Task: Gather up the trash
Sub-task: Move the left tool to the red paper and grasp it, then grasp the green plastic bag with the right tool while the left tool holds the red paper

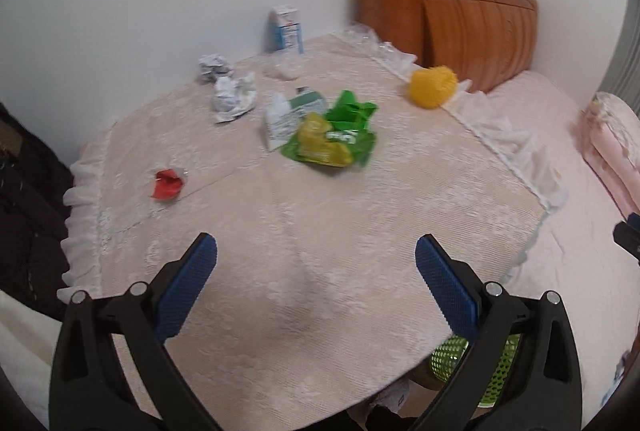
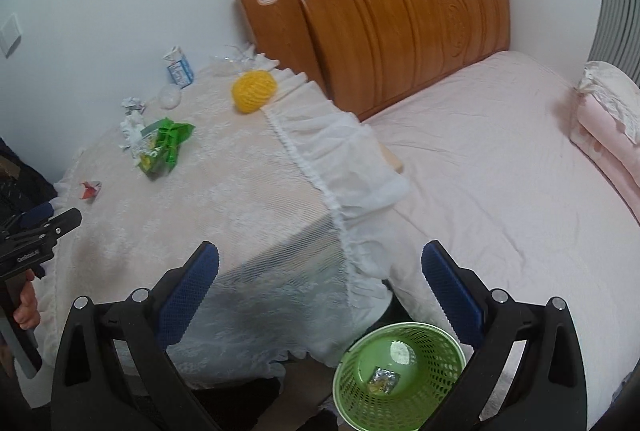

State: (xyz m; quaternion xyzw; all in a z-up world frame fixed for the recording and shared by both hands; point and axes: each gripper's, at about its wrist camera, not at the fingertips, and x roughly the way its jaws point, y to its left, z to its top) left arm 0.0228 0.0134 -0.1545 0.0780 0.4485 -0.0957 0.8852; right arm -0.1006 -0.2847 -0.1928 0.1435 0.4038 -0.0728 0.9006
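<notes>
Both hand-held grippers, left [image 1: 316,255] and right [image 2: 320,263], are gaping wide, holding nothing. The green wrapper [image 1: 332,139] is lying ahead of the left one, the nearer; the green mesh bin [image 2: 400,375] is sitting directly below the right.

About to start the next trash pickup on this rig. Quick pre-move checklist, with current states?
1. Left gripper open and holding nothing: ok.
2. Right gripper open and holding nothing: ok.
3. Green basket within view, opening unobstructed: ok.
4. Basket has room, one crumpled wrapper inside: ok.
5. Trash remaining on the tablecloth, for example the red wrapper and green packets: ok.
6. Sharp view of targets: not ok, blurred.
</notes>
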